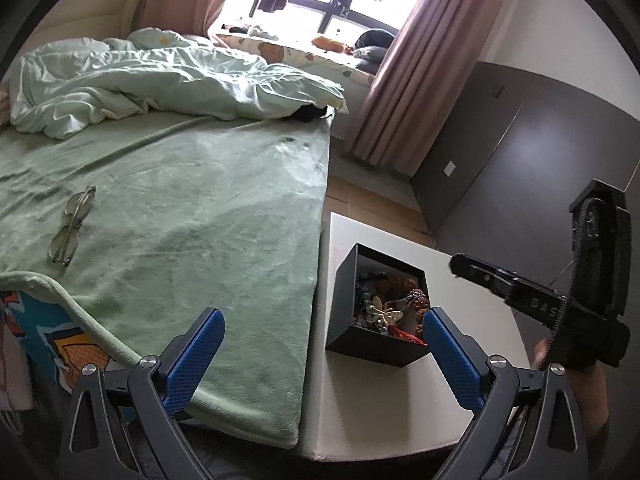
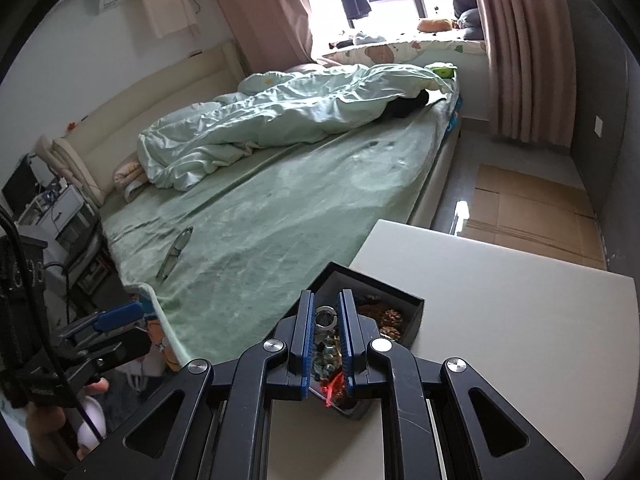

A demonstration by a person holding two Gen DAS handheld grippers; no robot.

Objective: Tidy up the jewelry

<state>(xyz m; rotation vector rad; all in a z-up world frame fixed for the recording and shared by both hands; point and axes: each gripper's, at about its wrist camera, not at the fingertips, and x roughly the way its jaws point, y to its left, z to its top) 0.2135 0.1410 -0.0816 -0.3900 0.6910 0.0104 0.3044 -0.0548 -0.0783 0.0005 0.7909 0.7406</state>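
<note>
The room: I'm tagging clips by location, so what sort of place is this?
Most likely a home bedroom: a bed with a rumpled duvet, pink curtains at a window, and a jewelry box on a white table beside it.

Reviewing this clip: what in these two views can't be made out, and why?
- Right wrist view: whether the right gripper grips the silver ring seen in its narrow gap; depth is unclear.
- Both views: the pieces tangled in the black box; too small to tell apart, partly hidden by the fingers.
- Left wrist view: right gripper's tips, seen side-on.
- Both views: the glasses on the blanket; small, fisheye-distorted.
</note>
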